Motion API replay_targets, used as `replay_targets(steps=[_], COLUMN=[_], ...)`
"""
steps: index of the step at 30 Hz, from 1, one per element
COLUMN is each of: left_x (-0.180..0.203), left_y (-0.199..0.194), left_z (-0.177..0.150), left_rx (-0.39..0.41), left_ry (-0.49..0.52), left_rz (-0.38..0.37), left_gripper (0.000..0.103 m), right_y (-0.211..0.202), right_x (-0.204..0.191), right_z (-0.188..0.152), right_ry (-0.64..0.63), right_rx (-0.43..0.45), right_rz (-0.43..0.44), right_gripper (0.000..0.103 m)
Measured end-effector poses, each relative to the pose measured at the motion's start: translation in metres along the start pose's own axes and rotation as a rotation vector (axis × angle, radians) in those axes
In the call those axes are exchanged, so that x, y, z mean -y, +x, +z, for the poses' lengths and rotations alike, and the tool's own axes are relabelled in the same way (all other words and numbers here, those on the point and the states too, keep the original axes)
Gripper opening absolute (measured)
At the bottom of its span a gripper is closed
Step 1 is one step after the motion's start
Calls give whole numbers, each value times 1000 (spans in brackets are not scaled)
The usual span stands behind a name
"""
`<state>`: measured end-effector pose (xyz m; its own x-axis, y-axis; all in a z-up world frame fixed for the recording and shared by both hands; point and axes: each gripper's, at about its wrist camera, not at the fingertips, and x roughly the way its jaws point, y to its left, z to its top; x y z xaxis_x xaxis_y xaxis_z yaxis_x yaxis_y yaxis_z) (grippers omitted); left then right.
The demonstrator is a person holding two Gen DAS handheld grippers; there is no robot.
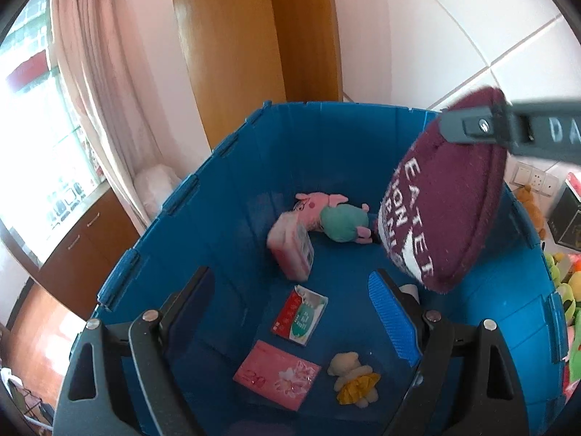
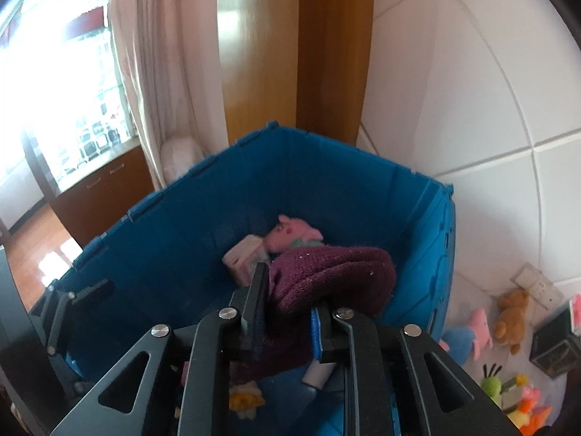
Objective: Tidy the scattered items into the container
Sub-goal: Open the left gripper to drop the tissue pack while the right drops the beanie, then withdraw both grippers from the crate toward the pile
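A deep blue container (image 1: 174, 196) fills both views. On its floor lie a pink pig plush in a teal dress (image 1: 334, 214), a pink box (image 1: 292, 250), a red and green packet (image 1: 301, 316), a flat pink packet (image 1: 277, 374) and a small cream bear in a yellow skirt (image 1: 354, 378). My left gripper (image 1: 290, 276) hangs open above them with nothing between its fingers. My right gripper (image 2: 290, 290) is shut on a maroon knitted hat (image 2: 334, 272) with white lettering. The hat (image 1: 446, 200) hangs over the container's right side.
Outside the container (image 2: 181, 239), on the white floor at right, lie a brown bear (image 2: 512, 312), a pink and blue plush (image 2: 468, 334), a green toy (image 2: 490, 385) and a dark box (image 2: 555, 348). The tiled wall has sockets (image 2: 537, 283). A wooden panel and a curtain stand behind.
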<state>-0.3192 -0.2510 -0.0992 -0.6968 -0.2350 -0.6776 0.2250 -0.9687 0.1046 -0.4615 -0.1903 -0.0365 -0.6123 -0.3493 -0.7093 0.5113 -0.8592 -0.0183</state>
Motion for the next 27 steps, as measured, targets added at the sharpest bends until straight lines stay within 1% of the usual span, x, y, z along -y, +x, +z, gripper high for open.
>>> replay_targets(steps=[1, 2, 3, 4, 6, 7, 13, 20, 25, 27], left_x=[-2, -4, -5, -7, -7, -7, -2, 3, 4, 5], left_y=[1, 2, 3, 4, 4, 4, 0, -7, -17, -23], left_z=[0, 1, 1, 1, 0, 0, -2, -6, -10, -12], left_rx=[-8, -14, -18, -21, -24, -23, -24, -18, -6, 4], left_ry=[-10, -20, -30, -37, -43, -44, -46, -44, -51, -52], left_rz=[-1, -1, -4, -7, -7, -5, -10, -19, -28, -32], left_gripper=[87, 87, 87, 87, 87, 87, 87, 87, 87, 87], right_y=[2, 3, 3, 4, 2, 0, -9, -13, -25, -33], right_x=[1, 2, 2, 3, 3, 3, -2, 3, 8, 11], right_z=[-2, -4, -6, -8, -12, -13, -19, -29, -34, -37], right_ry=[1, 3, 2, -2, -19, -28, -63, -52, -36, -31], right_rx=[-18, -30, -37, -41, -47, -47, -53, -69, -55, -41], right_rz=[-4, -11, -14, -15, -24, -35, -59, -72, -79, -81], right_gripper=[23, 29, 40, 47, 77, 81, 82, 82, 82, 83])
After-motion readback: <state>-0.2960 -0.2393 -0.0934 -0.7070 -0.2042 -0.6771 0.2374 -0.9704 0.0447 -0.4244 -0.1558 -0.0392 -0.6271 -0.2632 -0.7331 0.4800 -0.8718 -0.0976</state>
